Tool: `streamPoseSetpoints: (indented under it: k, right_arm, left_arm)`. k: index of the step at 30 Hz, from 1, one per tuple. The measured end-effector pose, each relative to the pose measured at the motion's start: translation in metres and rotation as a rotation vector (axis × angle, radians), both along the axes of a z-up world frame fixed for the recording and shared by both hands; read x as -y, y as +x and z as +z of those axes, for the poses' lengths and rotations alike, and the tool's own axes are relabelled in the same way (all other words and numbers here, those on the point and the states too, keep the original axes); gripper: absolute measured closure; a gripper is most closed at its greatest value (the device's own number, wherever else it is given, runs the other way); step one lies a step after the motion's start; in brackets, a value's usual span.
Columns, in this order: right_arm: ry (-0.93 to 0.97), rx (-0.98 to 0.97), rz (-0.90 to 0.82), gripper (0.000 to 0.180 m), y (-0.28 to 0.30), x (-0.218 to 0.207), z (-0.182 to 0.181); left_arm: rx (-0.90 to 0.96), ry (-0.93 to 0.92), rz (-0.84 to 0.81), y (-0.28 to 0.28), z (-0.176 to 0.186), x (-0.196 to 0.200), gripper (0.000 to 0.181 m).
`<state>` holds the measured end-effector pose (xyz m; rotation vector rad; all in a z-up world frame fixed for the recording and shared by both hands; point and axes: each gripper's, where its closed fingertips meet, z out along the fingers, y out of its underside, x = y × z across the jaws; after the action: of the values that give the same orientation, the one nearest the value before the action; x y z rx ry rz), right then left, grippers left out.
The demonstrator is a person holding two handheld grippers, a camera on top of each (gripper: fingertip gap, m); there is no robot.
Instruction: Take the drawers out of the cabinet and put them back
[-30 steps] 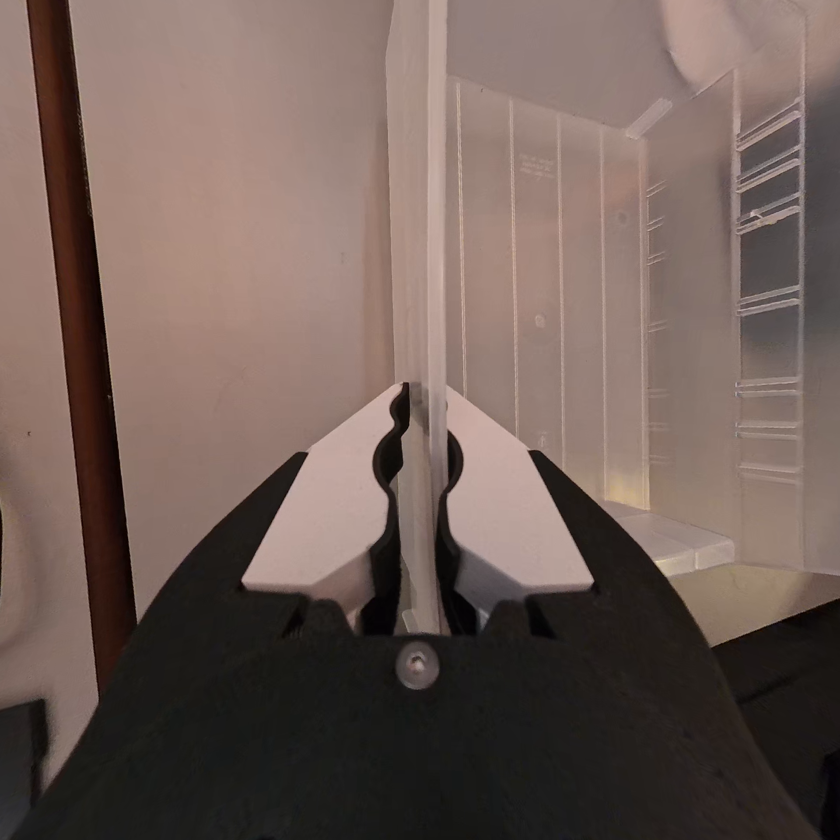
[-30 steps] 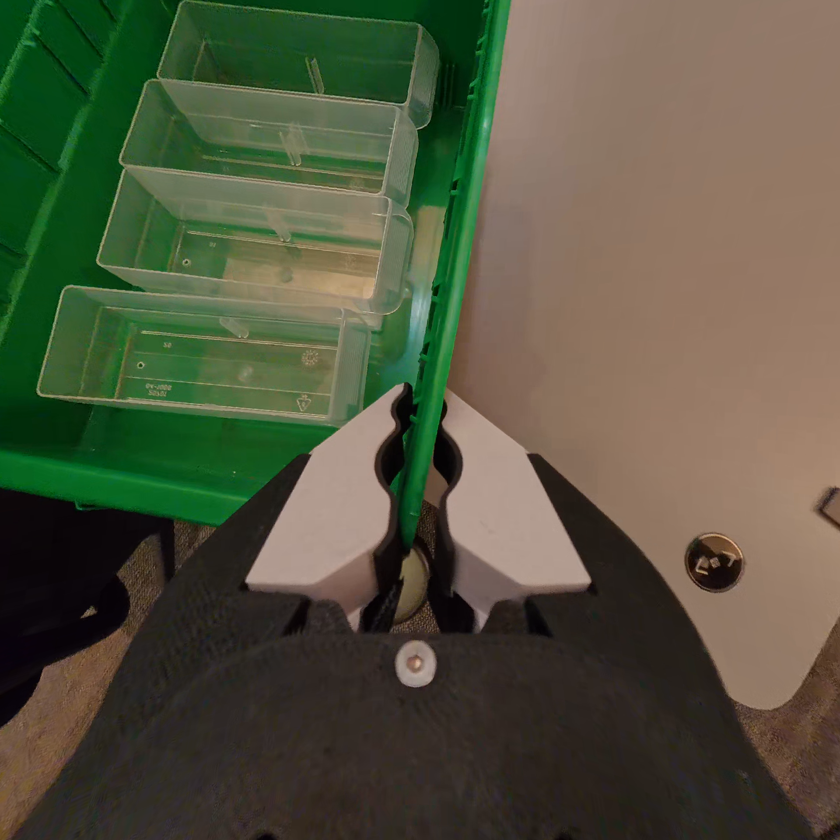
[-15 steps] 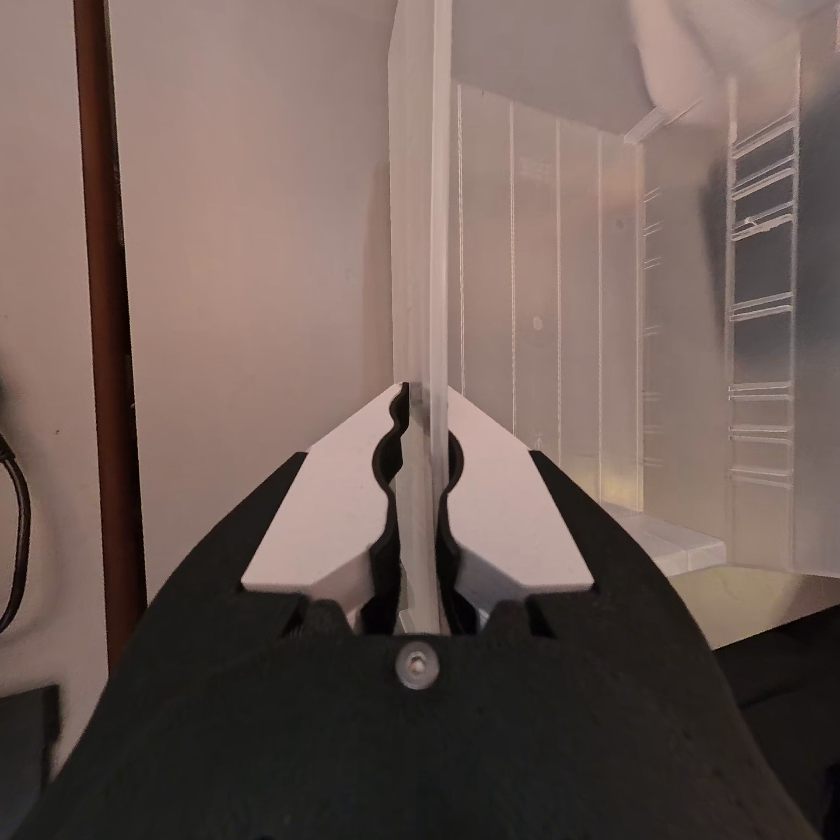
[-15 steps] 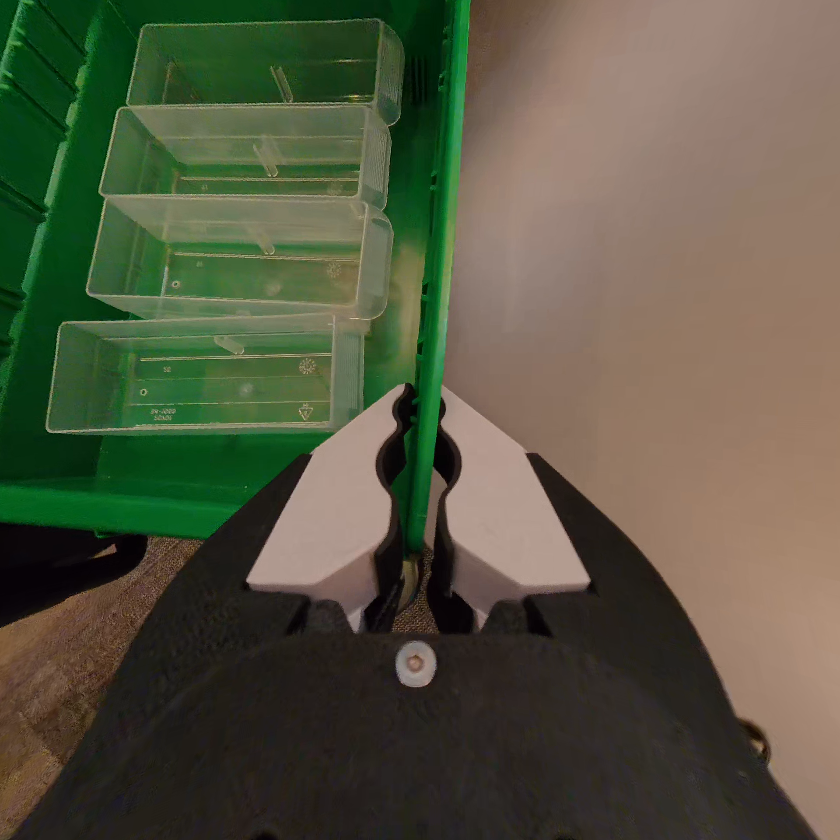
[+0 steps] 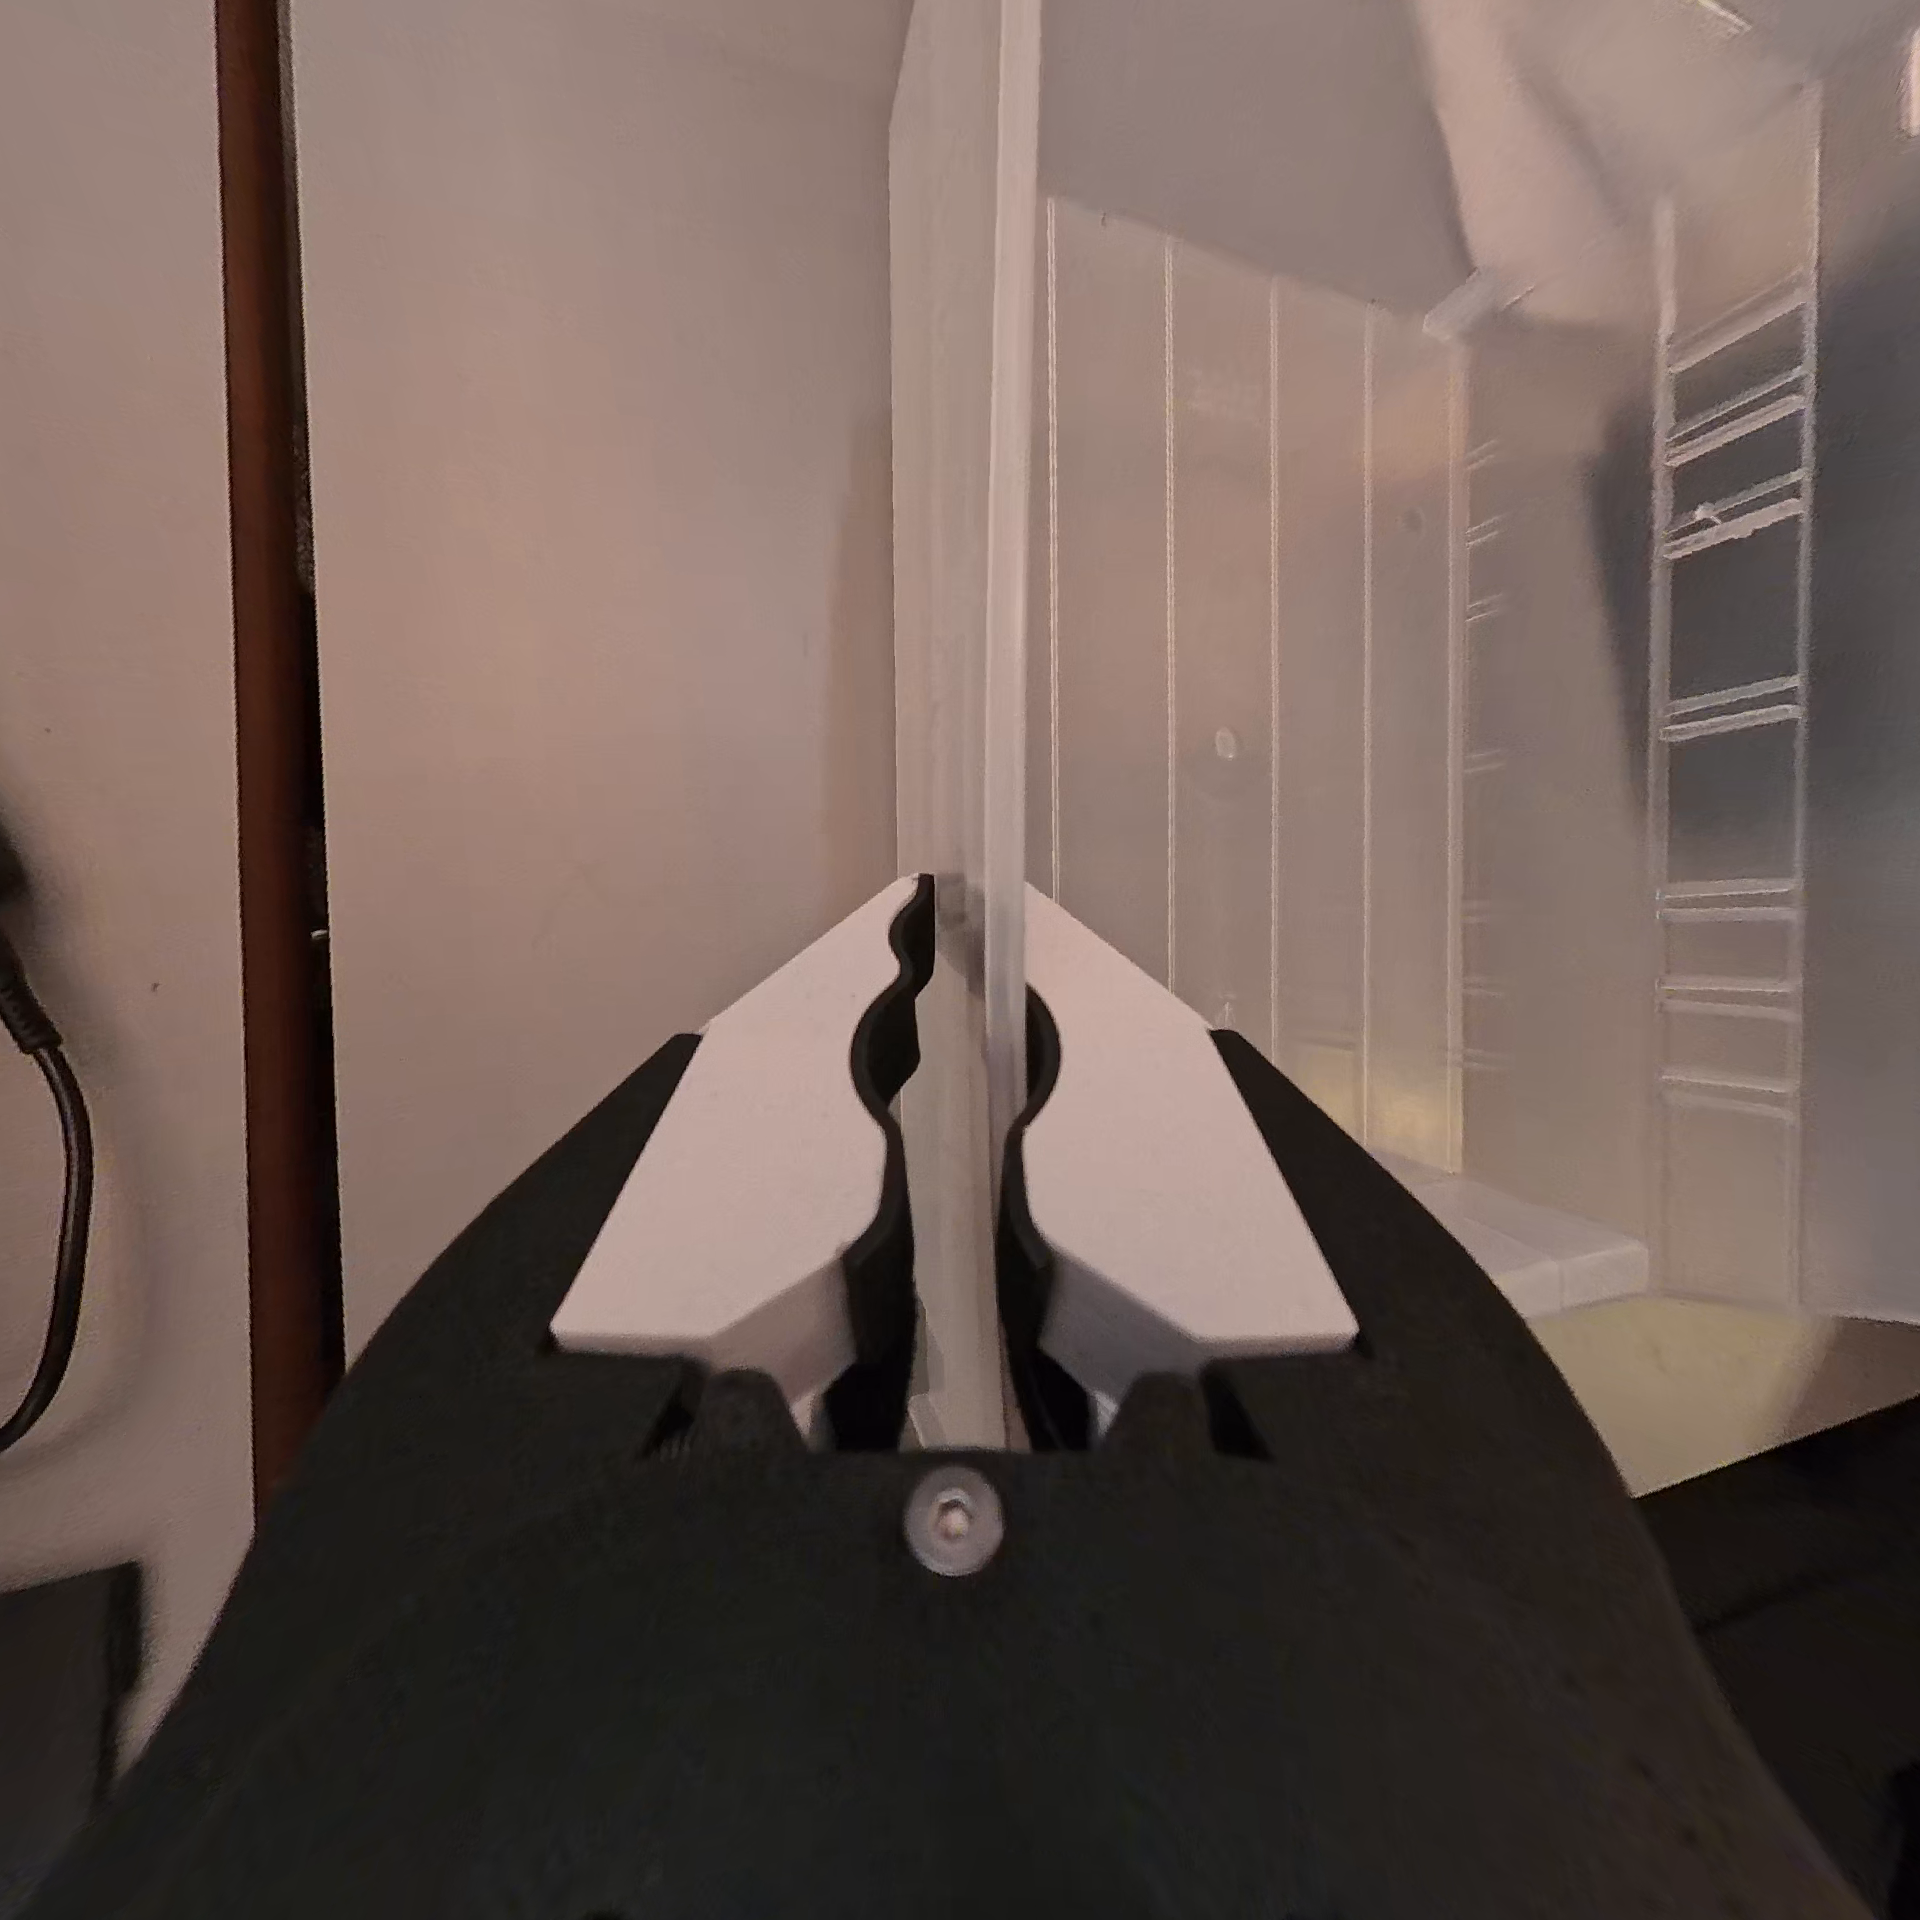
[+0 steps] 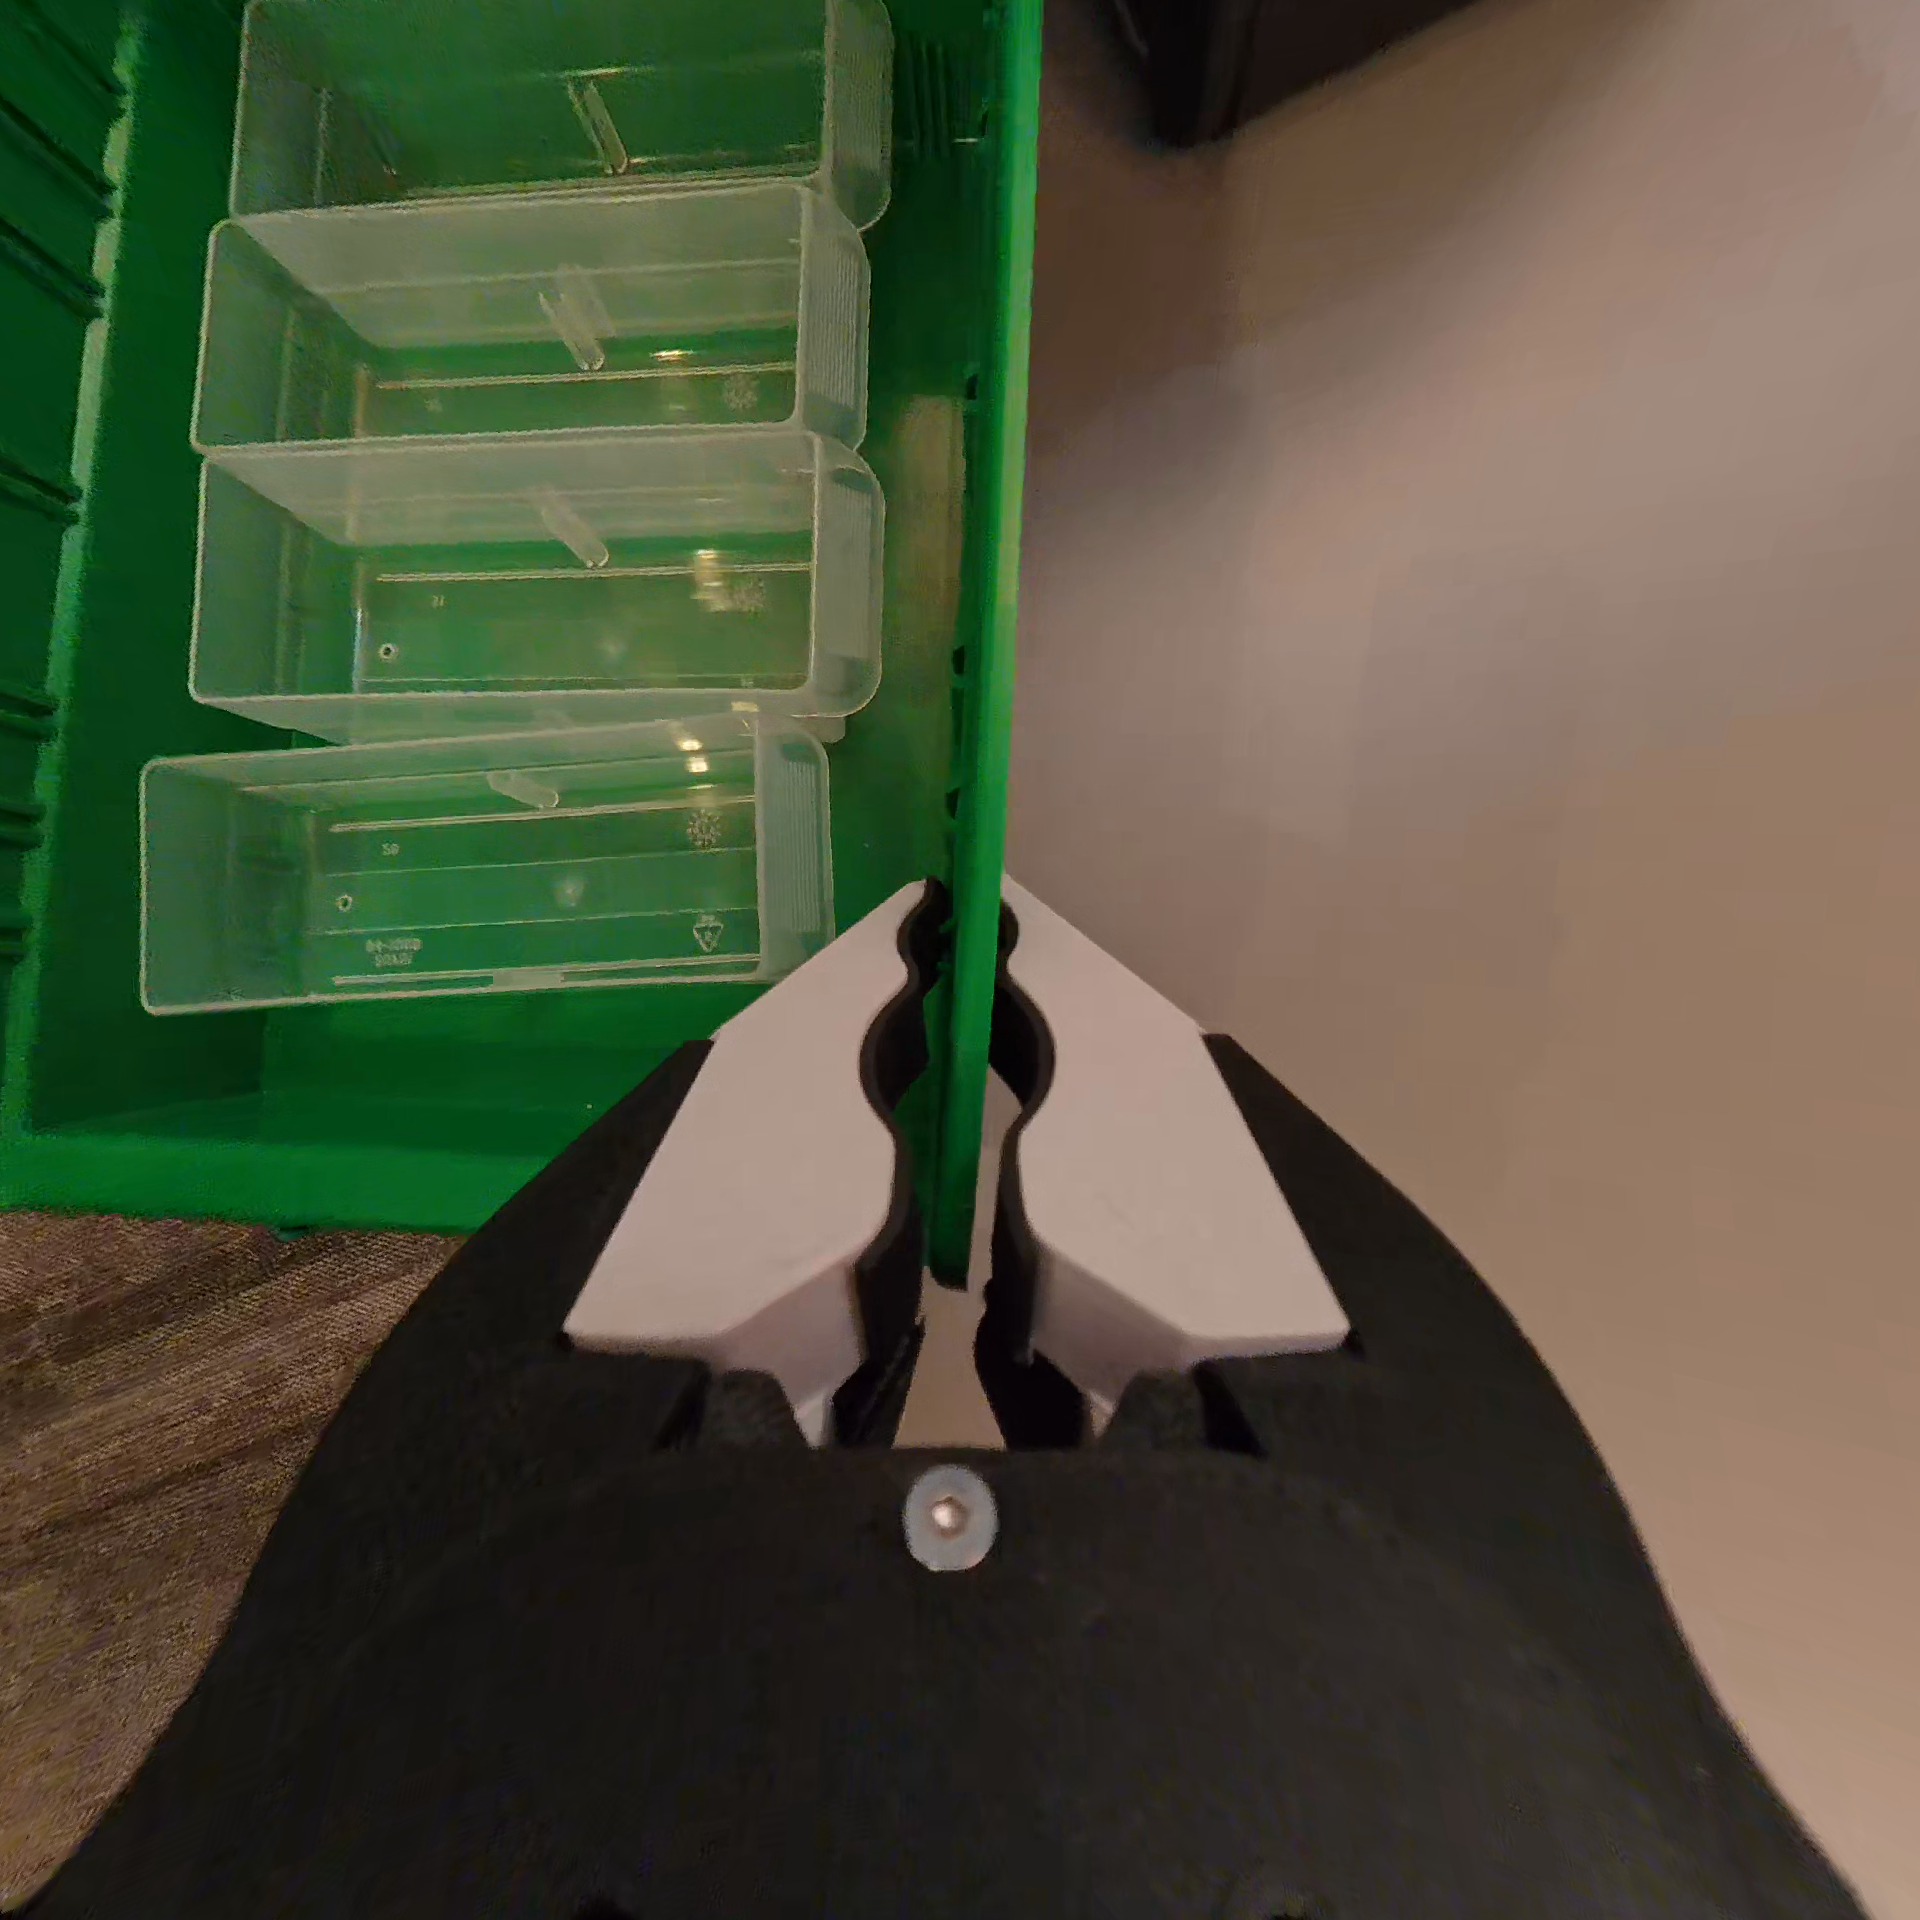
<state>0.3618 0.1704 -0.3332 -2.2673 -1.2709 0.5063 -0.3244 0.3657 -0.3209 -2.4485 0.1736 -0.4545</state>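
Note:
My left gripper (image 5: 971, 894) is shut on the left side wall of a translucent white cabinet (image 5: 1299, 675). The cabinet stands open toward me, with no drawers in it; slide rails (image 5: 1730, 665) line its right wall. My right gripper (image 6: 961, 899) is shut on the right rim of a green crate (image 6: 992, 540). Several clear plastic drawers (image 6: 520, 582) lie side by side in the crate, open side up, to the left of the gripper.
A brown vertical post (image 5: 272, 644) and a black cable (image 5: 47, 1122) are left of the cabinet against a pale wall. Carpet (image 6: 156, 1382) shows under the crate's near edge. A pale flat surface (image 6: 1507, 727) lies right of the crate.
The right gripper and crate have shifted, so the drawers look closer and the round metal fitting at the right has left view. The left view has panned, the post moving right and a cable appearing.

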Motion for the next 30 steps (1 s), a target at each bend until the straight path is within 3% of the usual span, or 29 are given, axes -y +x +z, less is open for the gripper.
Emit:
streamPoseSetpoints:
  k: [1, 9, 30]
  right_arm:
    - [-0.007, -0.009, 0.003, 0.177, -0.007, -0.003, -0.001]
    - [-0.030, -0.046, 0.035, 0.176, -0.074, -0.024, -0.005]
    - [-0.078, -0.090, -0.111, 0.176, -0.253, -0.054, -0.007]
  left_arm:
    - [0.005, 0.005, 0.003, 0.000, 0.001, -0.001, 0.175]
    - [0.041, 0.038, 0.028, -0.003, 0.011, -0.002, 0.175]
    - [0.184, 0.182, 0.134, -0.045, 0.061, 0.004, 0.175]
